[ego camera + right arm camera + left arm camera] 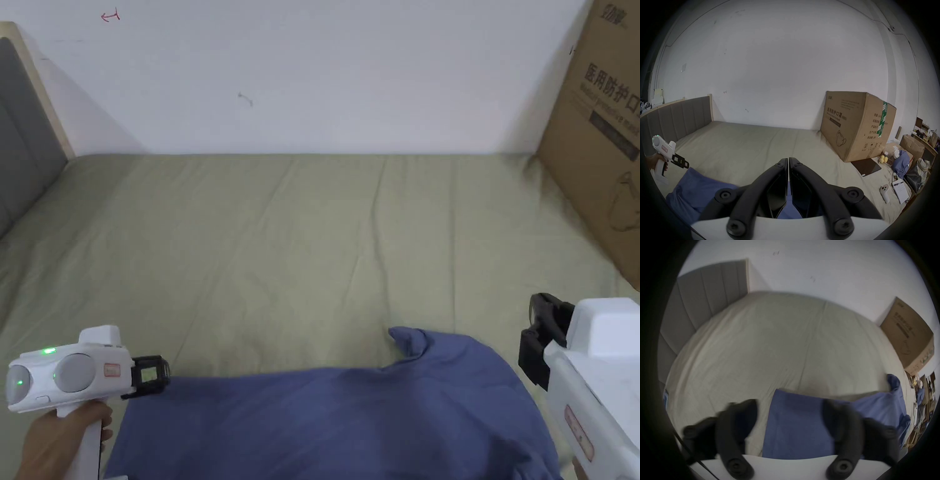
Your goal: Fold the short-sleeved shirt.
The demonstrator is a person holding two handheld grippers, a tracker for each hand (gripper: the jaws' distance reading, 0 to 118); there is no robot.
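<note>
A blue short-sleeved shirt (350,419) lies spread on the olive bed sheet (281,250) close to me, with one bunched corner (409,340) sticking up on its far edge. My left gripper (164,374), held in a hand, hovers at the shirt's left corner. In the left gripper view its jaws stand wide apart over that corner (795,421), gripping nothing. My right gripper (542,312) hangs above the shirt's right side. Its jaws (788,160) are pressed together with no cloth between them, and the shirt (693,190) lies below.
A large cardboard box (600,156) stands on the bed's right side against the wall. A grey padded headboard (19,137) bounds the left. A dark flat pad (866,166), a white controller (885,191) and papers lie at the far right.
</note>
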